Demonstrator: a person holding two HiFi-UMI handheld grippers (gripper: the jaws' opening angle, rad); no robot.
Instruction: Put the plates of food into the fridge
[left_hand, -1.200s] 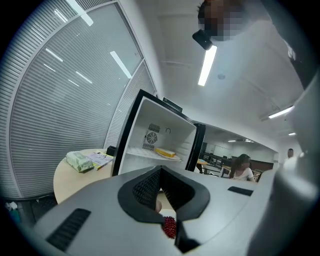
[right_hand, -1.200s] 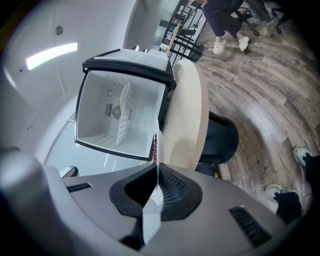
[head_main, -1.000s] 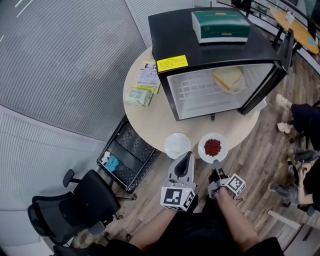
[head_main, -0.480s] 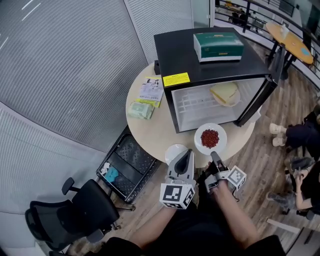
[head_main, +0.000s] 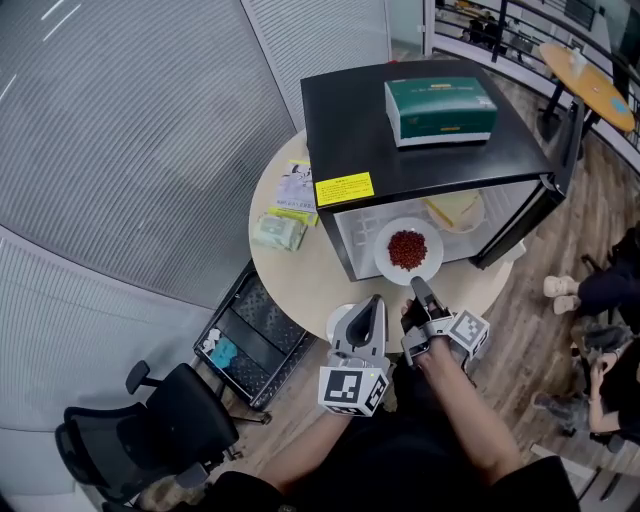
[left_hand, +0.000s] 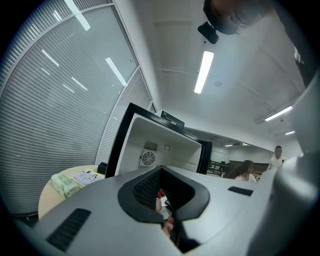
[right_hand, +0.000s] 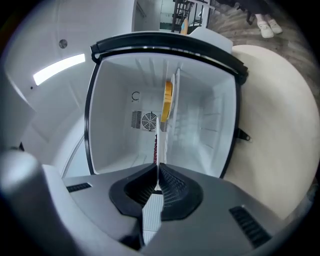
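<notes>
At the fridge (head_main: 350, 120) mouth, R gripper (head_main: 415, 286) clamps the red-food plate (head_main: 408, 250) by its rim; only its own view shows the back fan (right_hand: 149, 120). L gripper (head_main: 370, 306) clenched, empty, over tabletop's (head_main: 300, 270) near edge.

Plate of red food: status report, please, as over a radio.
Right gripper shut on plate rim, held before the open fridge. Left gripper shut, empty. Sandwich plate inside at right; nothing seen blocking.
</notes>
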